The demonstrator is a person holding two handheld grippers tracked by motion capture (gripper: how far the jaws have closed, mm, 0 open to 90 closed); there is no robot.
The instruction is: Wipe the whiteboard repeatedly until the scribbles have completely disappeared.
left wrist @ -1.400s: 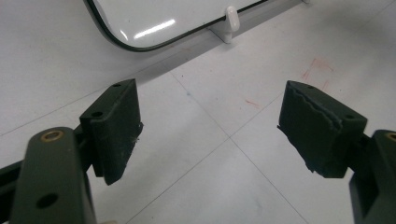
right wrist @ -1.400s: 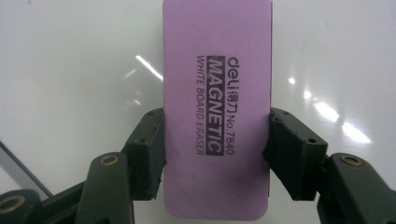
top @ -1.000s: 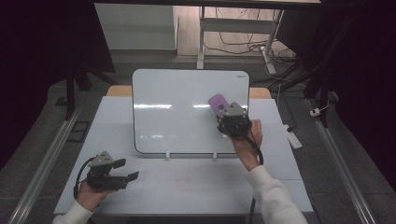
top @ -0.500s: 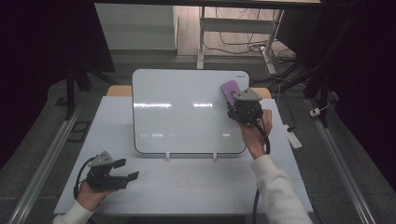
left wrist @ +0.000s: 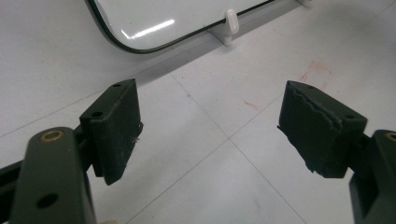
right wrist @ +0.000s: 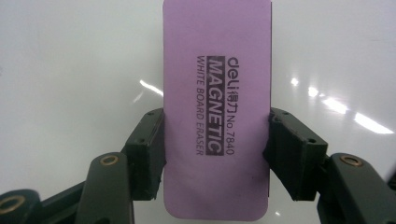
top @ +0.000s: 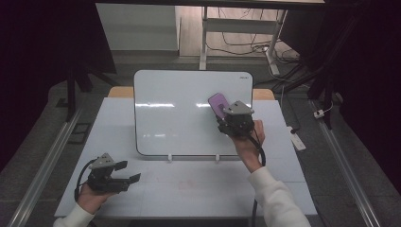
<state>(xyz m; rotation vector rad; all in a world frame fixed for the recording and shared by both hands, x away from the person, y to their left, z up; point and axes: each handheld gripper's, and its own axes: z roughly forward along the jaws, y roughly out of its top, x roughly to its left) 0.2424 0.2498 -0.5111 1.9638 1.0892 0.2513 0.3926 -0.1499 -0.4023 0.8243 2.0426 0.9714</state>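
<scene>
The eraser (right wrist: 216,107) is a flat purple block with rounded corners. On its top face there is dark print: "deli", "MAGNETIC", "WHITE BOARD ERASER" and "No. 7840". The purple surface has some grey smudges near its lower end. The right gripper (right wrist: 216,154) is clamped on it, one black jaw pressing on each long side. In the high view the eraser (top: 219,104) lies against the whiteboard (top: 179,113), in the right half of the board and nearer to its top edge than to its bottom edge. The whiteboard leans on two small white feet near the middle of the table (top: 198,189), and its surface shows bright reflections.

The left gripper (top: 124,172) is held over the near left corner of the table, well apart from the board. Its jaws stand wide apart with nothing between them, as the left gripper view (left wrist: 210,130) shows.

In the right gripper view the far end of the eraser is cut off by the top edge of the picture. Whether its underside really touches the board I cannot tell. In the high view the print is too small to read.
</scene>
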